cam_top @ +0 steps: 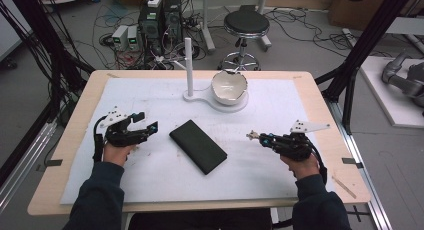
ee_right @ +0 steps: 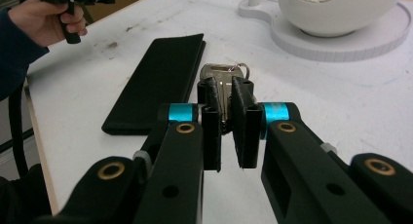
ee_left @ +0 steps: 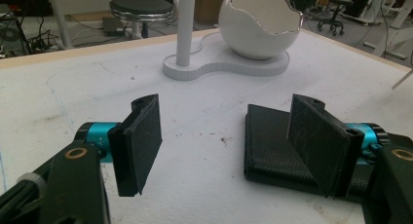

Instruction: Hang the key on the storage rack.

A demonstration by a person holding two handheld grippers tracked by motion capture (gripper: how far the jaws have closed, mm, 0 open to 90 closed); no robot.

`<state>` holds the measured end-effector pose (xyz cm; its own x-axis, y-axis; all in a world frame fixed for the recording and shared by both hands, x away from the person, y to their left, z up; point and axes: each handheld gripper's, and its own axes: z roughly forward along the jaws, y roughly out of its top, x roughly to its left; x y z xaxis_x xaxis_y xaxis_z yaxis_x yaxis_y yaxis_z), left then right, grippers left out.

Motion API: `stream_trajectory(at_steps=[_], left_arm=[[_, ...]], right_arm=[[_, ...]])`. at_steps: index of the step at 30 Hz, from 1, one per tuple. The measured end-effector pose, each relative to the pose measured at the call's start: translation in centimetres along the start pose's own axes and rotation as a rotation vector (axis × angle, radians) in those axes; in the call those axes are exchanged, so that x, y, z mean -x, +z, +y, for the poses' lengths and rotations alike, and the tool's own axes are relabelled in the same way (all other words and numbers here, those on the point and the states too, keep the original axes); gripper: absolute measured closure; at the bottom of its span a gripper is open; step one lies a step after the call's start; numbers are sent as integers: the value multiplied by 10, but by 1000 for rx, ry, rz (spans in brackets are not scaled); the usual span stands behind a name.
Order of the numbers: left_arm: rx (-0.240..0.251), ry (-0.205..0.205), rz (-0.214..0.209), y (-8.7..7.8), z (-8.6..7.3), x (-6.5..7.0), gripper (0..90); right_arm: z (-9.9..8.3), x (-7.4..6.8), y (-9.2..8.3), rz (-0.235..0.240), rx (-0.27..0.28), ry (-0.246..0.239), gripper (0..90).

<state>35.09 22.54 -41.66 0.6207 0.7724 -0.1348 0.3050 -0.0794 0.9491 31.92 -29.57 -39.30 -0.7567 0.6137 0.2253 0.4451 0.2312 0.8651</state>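
Silver key with ring (ee_right: 225,80), flat and small, clenched between the pads of the right tool (ee_right: 226,121), lifted off the surface (cam_top: 150,182) right of the black wallet (cam_top: 198,146). Black wallet: long, textured, lying flat at mid-surface. Left tool (cam_top: 145,122) released, grasping nothing, just left of the wallet. White egg-shaped bowl (cam_top: 229,87) on a white stand with post (cam_top: 189,65) at the far edge; contents cannot be told. Broad bare surface near the front edge and both sides.
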Motion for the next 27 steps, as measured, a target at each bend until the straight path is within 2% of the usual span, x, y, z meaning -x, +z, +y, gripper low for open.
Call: stream_trajectory(at_steps=[6,10,11,16,22,24,25,27], left_arm=[[1,-3,7,-1,0,-1,288],[4,-6,11,-1,0,-2,287],[2,-5,10,-1,0,-2,288],[3,-5,16,-2,0,-3,287],[7,-11,32,-6,-1,-8,288],[9,-15,39,-8,-2,-11,288],[12,-17,41,-8,-2,-12,288],[14,-17,44,-10,-2,-13,287]], right_arm=[[14,0,7,19,19,-13,845],[30,0,16,43,45,-23,845],[39,-1,21,46,45,-37,845],[57,1,34,58,50,-59,845],[81,7,52,92,69,-38,845],[97,9,63,110,79,-26,845],[97,9,63,110,79,-26,845],[110,9,71,121,81,-35,845]])
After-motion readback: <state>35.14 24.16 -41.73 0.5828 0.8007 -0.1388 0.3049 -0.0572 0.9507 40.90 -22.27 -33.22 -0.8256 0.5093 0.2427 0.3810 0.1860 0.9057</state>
